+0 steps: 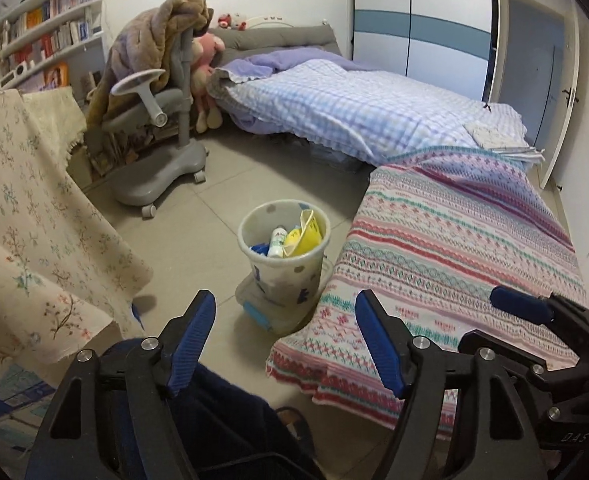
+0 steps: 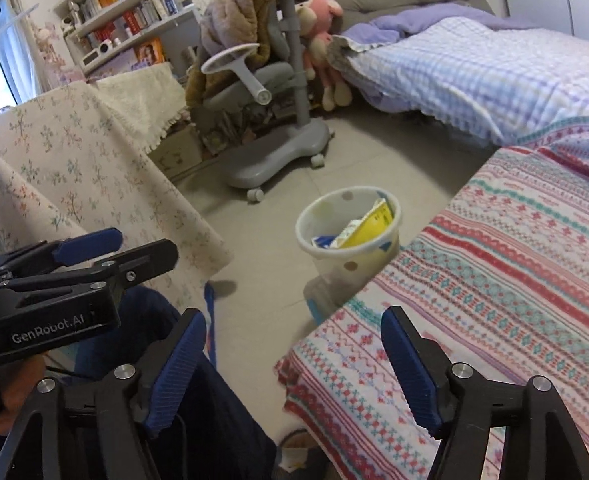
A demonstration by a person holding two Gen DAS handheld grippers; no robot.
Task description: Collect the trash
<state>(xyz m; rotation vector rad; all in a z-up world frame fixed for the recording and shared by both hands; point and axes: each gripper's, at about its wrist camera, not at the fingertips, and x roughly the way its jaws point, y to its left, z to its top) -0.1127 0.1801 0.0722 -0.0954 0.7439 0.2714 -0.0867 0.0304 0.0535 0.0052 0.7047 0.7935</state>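
Observation:
A white dotted trash bin (image 1: 290, 272) (image 2: 352, 258) stands on the tiled floor beside the striped blanket. Inside it lie a white bottle (image 1: 277, 242), a yellow packet (image 1: 304, 236) (image 2: 370, 228) and something blue (image 1: 260, 249). My left gripper (image 1: 285, 298) hangs open and empty, above and nearer than the bin. My right gripper (image 2: 294, 316) is also open and empty, over the blanket's corner. Each gripper shows in the other's view: the right gripper (image 1: 506, 324) at the lower right, the left gripper (image 2: 146, 243) at the left.
A patterned blanket (image 1: 454, 260) covers the bed on the right. A floral-cloth table (image 1: 34, 200) stands at the left, a grey wheeled chair (image 1: 154, 120) behind. A clear plastic container (image 1: 262, 312) lies under the bin. A person's dark trouser leg (image 1: 214, 420) is below the grippers.

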